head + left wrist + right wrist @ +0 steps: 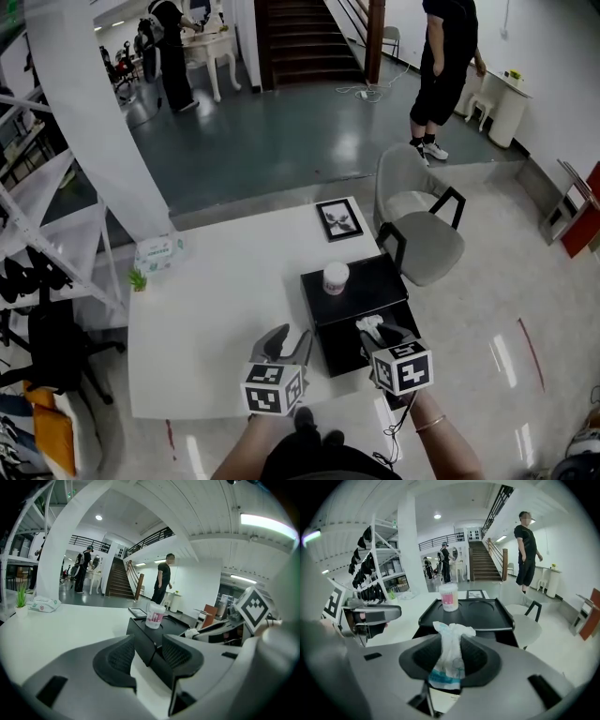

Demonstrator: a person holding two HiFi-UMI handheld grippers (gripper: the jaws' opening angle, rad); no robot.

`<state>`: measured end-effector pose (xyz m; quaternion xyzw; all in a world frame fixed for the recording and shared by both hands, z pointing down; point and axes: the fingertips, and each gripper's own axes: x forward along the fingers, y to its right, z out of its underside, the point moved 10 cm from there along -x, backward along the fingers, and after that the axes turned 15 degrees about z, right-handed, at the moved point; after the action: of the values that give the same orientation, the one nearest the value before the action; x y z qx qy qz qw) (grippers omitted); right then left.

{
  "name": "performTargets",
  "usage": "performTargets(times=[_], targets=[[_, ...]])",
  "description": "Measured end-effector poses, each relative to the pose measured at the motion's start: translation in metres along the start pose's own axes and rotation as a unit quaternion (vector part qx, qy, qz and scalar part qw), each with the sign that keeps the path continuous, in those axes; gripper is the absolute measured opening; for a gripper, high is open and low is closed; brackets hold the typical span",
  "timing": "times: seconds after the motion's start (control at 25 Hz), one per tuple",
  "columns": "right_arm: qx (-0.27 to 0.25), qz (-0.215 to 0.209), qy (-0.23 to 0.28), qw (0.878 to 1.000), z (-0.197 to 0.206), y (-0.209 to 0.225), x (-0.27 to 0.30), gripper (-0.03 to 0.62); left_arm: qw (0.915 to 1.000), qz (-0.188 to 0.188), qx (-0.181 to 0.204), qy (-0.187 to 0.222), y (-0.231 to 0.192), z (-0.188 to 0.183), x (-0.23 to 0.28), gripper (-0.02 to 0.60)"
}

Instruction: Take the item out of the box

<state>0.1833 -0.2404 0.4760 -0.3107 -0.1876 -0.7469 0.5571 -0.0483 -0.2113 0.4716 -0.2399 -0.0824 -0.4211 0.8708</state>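
Right gripper (451, 660) clamped on white packet (451, 639) with blue band; packet stands up between my pads, above near end of black box (375, 286). Left gripper (147, 656): jaws apart, box corner showing in gap, contact with pads unclear. Cup (336, 277) sits on box top. Judging progress: grab done, packet looks lifted free of box. Left for me: carry it clear, set it on white table (216, 309), let go.
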Motion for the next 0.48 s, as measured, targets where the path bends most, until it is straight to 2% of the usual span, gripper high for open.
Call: performTargets(times=[0.48], targets=[[0.083,0.001,0.073,0.994,0.007,0.015,-0.041,0.121,0.9999,0.008,0.015,-0.002,0.025,-0.001,0.002,0.163]])
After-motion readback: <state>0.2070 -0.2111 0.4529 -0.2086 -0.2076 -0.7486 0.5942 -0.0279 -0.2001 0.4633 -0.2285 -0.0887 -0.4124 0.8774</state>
